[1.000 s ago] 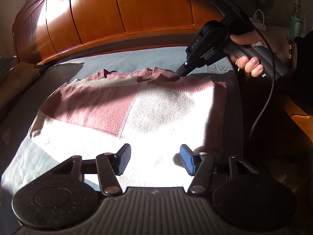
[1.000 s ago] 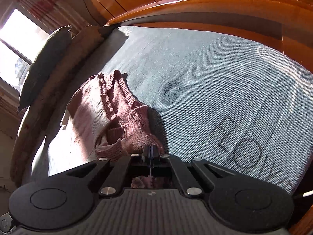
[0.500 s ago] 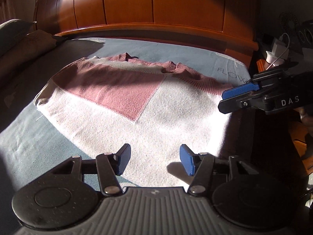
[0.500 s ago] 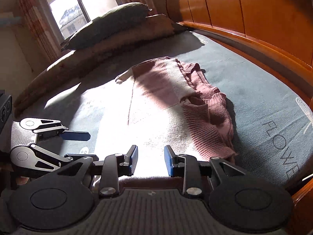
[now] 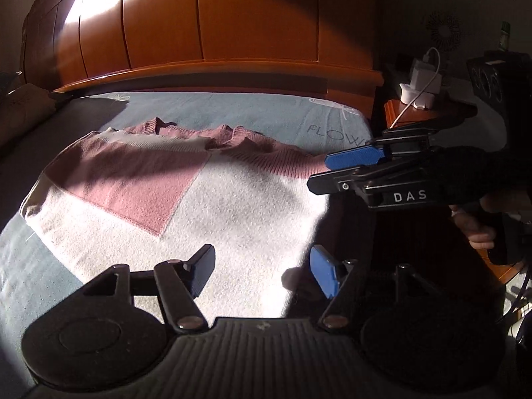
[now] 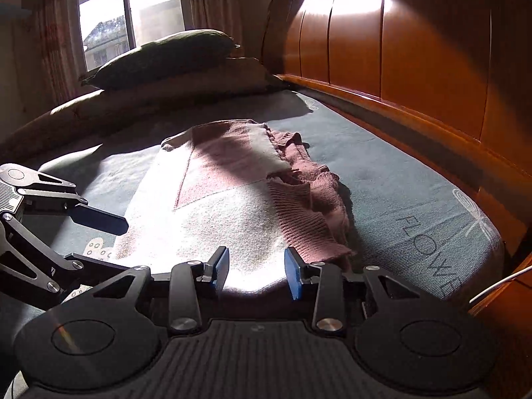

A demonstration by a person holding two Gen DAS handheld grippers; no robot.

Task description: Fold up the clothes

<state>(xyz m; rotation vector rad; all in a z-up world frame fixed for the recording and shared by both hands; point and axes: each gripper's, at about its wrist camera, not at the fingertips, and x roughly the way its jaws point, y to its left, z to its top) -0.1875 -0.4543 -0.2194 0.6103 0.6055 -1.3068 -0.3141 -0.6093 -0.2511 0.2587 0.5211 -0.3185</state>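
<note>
On the bed (image 5: 272,116) a pink-and-cream sweater (image 5: 186,199) lies flat, one sleeve folded across, ribbed edge bunched toward the headboard. Left gripper (image 5: 261,271) and right gripper (image 6: 256,271) hang over its near edge, fingers spread wide, holding nothing. Looks mid-fold; the next grab needs a clean pinch on an edge.

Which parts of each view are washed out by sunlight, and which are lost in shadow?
Left wrist view: sunlight bleaches the sweater near the left gripper, while the right gripper stands against deep shadow. Right wrist view: the window and a headboard patch glare.
</note>
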